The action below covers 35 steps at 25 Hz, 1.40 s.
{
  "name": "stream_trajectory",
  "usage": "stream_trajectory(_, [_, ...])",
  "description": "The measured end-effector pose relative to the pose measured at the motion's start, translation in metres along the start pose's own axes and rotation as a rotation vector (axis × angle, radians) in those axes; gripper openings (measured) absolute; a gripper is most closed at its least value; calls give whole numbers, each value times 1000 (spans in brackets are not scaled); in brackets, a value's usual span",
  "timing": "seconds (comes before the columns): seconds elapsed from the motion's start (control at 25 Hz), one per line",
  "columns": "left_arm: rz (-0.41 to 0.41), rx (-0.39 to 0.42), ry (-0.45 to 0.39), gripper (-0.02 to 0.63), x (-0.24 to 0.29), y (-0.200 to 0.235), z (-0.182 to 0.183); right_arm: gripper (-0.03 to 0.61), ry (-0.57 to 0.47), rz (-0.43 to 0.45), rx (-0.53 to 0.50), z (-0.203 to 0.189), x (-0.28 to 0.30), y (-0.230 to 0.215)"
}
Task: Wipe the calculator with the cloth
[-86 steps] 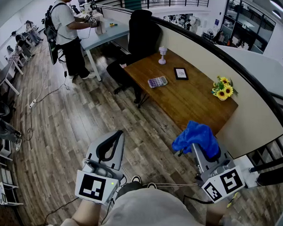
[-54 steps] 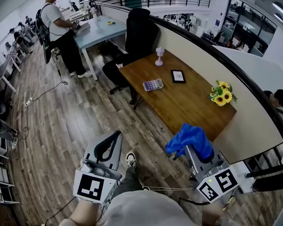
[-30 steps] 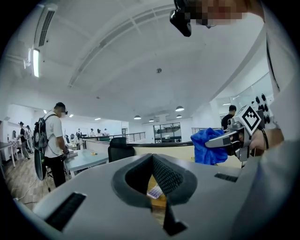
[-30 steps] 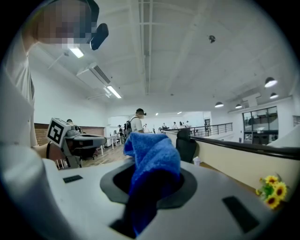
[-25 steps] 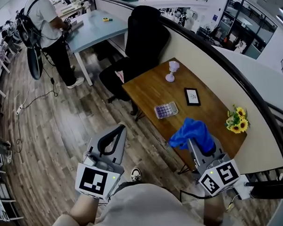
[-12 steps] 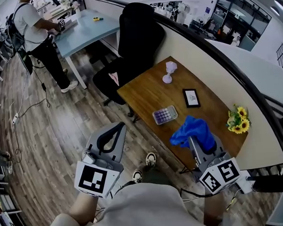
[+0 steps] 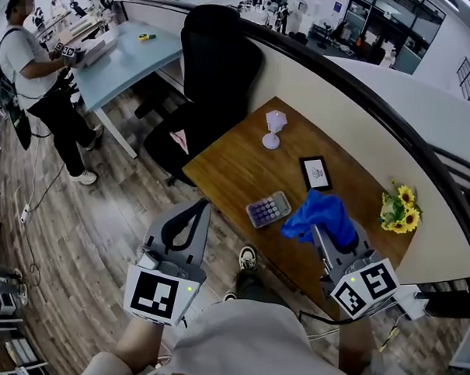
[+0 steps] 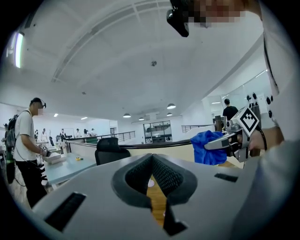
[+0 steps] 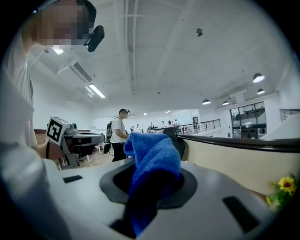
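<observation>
The right tool (image 7: 323, 235) is clenched on the bunched blue cloth (image 7: 318, 214), poised for wiping over the wooden worktop (image 7: 234, 156) near the calculator (image 7: 269, 209) lying there, while the left tool (image 7: 191, 217), closed on nothing, hangs beside the worktop, seemingly spare.

Wooden table (image 7: 226, 156) with calculator (image 7: 269, 209), right gripper (image 7: 323, 239) clamping blue cloth (image 7: 320, 216)

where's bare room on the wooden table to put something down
Bare wood lies at the table's left end, bordered by the lilac ornament, the calculator and the near edge. Another patch sits between the picture frame and the sunflowers. Busiest is the middle: calculator, frame, and the blue cloth held near them.
</observation>
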<state>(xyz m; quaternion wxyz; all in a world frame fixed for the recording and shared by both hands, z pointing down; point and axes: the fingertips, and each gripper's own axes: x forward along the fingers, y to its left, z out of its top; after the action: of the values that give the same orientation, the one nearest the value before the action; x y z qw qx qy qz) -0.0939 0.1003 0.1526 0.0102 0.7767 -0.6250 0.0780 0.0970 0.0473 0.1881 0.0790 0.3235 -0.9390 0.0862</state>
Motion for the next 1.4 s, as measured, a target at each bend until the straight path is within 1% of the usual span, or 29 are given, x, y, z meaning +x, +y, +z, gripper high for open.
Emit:
stream_trajectory(0.24, [-43, 33, 36, 3, 76, 15, 0, 92, 8, -12, 27, 3, 50, -53])
stream_trajectory(0.48, [-92, 51, 67, 3, 145, 16, -2, 92, 2, -32, 52, 10, 83, -101])
stream_trajectory(0.64, [-119, 45, 84, 3, 176, 11, -6, 92, 11, -48, 70, 6, 93, -127])
stream_trajectory(0.76, [-139, 60, 98, 3, 193, 10, -10, 92, 17, -66, 76, 3, 100, -141])
stream_trajectory(1.0, [-182, 72, 107, 3, 211, 11, -12, 92, 23, -94, 101, -1, 108, -149])
stream_trajectory(1.24, [-245, 61, 114, 3, 218, 21, -22, 92, 49, -128, 105, -6, 122, -140])
stream_trajectory(1.4, [-285, 44, 125, 3, 224, 29, -33, 92, 76, -156, 127, -19, 132, -134])
